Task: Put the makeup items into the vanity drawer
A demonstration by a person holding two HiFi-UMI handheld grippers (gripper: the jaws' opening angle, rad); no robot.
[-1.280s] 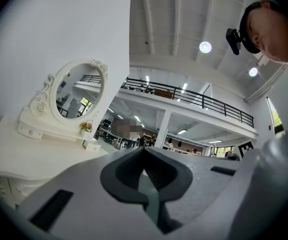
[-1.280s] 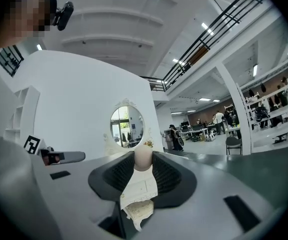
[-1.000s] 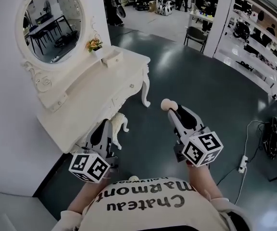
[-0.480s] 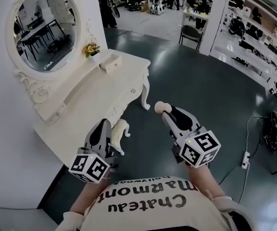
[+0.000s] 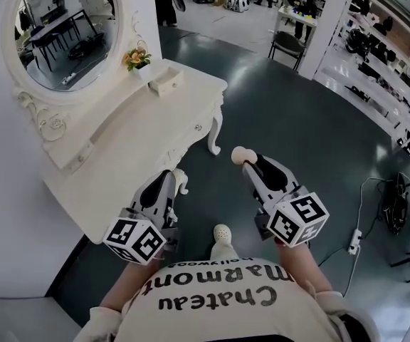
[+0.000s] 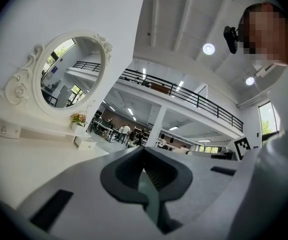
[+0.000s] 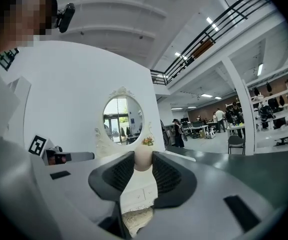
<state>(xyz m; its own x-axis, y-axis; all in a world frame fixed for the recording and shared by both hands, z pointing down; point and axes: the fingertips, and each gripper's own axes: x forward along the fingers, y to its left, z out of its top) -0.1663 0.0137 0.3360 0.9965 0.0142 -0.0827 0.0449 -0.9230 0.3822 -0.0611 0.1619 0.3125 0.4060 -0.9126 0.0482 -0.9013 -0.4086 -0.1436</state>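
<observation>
Currently, head view: right gripper [image 5: 251,166] pinches 1 beige sponge [image 5: 239,153] by its end, over dark floor [image 5: 297,134], short of the white vanity [image 5: 134,148]. With so slim a hold, it may drop. Drawer [image 5: 191,130] shut, so nowhere to put it yet. Left gripper [image 5: 164,184] beside the vanity edge.
Left gripper view: jaws together, empty; mirror [image 6: 71,74], open hall.
Right gripper view: sponge between pads.

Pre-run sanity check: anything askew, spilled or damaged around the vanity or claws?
Nothing stands out. The right claw holds a beige makeup sponge, the left claw is shut and empty, and the vanity top is tidy, flower pot upright.
</observation>
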